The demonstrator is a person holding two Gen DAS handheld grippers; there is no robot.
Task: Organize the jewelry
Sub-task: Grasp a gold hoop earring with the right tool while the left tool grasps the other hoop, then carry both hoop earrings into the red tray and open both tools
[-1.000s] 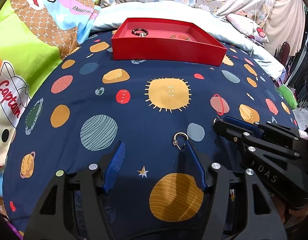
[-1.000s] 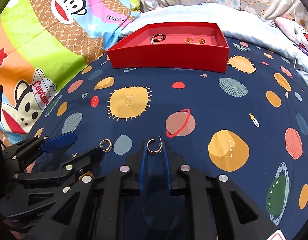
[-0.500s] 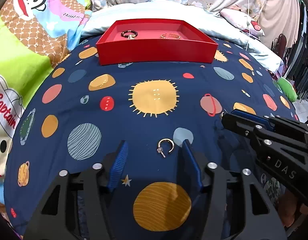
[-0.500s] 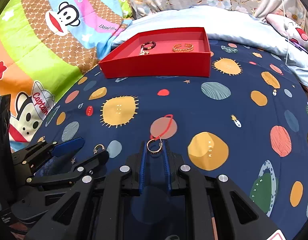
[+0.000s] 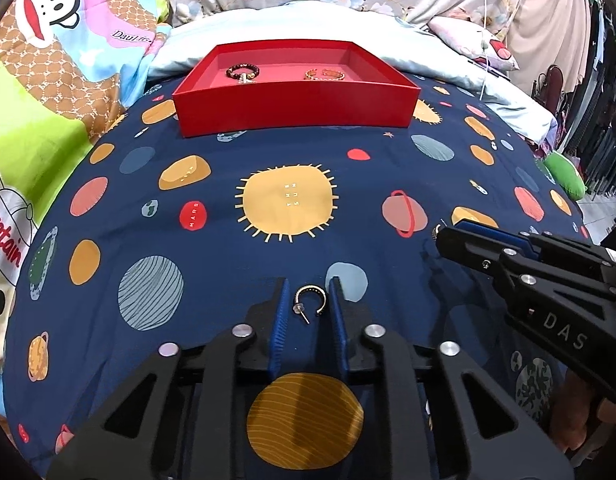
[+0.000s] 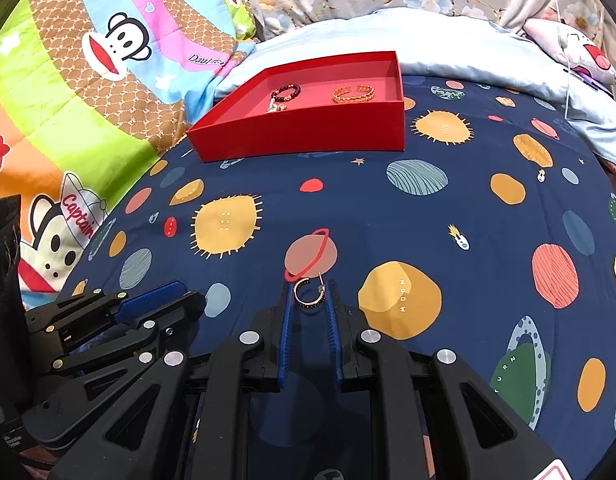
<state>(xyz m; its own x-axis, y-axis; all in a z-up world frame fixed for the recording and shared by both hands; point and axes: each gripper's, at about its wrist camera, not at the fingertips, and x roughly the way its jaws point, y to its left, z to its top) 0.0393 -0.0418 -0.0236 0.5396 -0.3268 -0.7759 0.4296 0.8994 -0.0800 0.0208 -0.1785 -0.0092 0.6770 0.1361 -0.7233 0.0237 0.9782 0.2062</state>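
Left gripper (image 5: 308, 304): its jaws have just been closing and now sit narrow around a gold hoop earring (image 5: 311, 302) lying on the bed; the blue pads look to be touching the hoop's sides, though I can't swear the squeeze is firm yet. Right gripper (image 6: 309, 300) is clamped on the matching hoop earring (image 6: 309, 293), pinched right at the fingertips and seemingly just off the planet-print bedsheet (image 6: 387, 208). For the step in hand, I'd say the left needs a snug hold before lifting, since a thin hoop can twist or pop out; go straight up, slowly. The left earring lies flat, open side of the C facing the left pad, its post slanting back toward the camera. The right one stands on edge between the pads, post sticking up and away. Further out, the red tray (image 5: 296, 112) already holds a dark beaded bracelet (image 5: 242, 72) and a gold chain bracelet (image 5: 324, 75).
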